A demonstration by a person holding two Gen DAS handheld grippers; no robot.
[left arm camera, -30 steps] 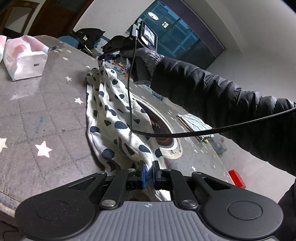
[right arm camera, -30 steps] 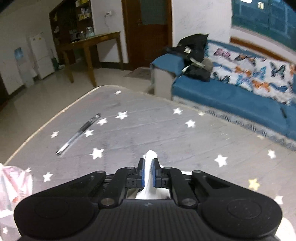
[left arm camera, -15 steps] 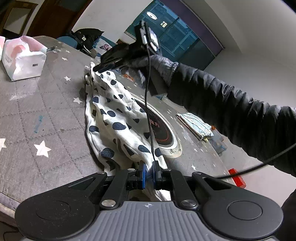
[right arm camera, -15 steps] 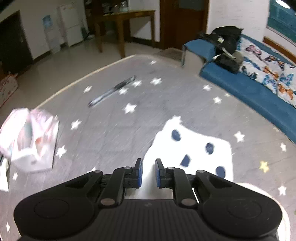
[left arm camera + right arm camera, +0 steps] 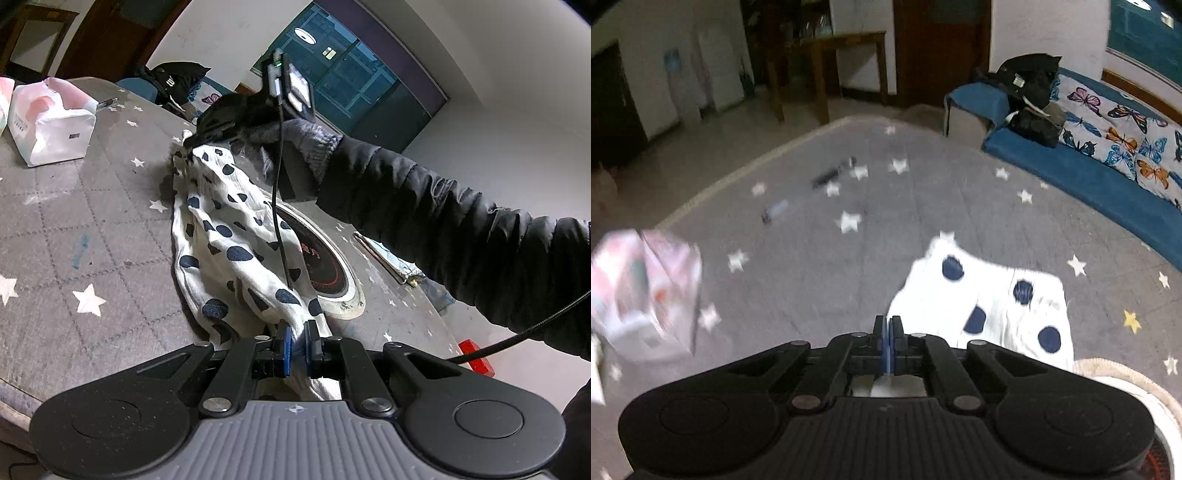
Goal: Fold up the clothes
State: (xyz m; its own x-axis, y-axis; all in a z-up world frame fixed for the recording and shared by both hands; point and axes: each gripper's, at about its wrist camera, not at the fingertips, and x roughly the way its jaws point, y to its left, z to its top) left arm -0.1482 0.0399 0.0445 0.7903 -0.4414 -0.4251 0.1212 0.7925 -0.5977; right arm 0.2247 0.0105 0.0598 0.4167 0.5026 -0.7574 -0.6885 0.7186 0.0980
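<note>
Left gripper (image 5: 297, 341) pinches the near end of a white, dark-spotted garment (image 5: 229, 236) lying on the starred table (image 5: 74, 229); right gripper (image 5: 887, 338) is closed, seemingly empty. Thin, limp cloth (likely light): take it by corners.

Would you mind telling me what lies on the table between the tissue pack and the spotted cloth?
Only bare star-print table cover separates the tissue pack and spotted cloth; the left wrist view shows this.
</note>
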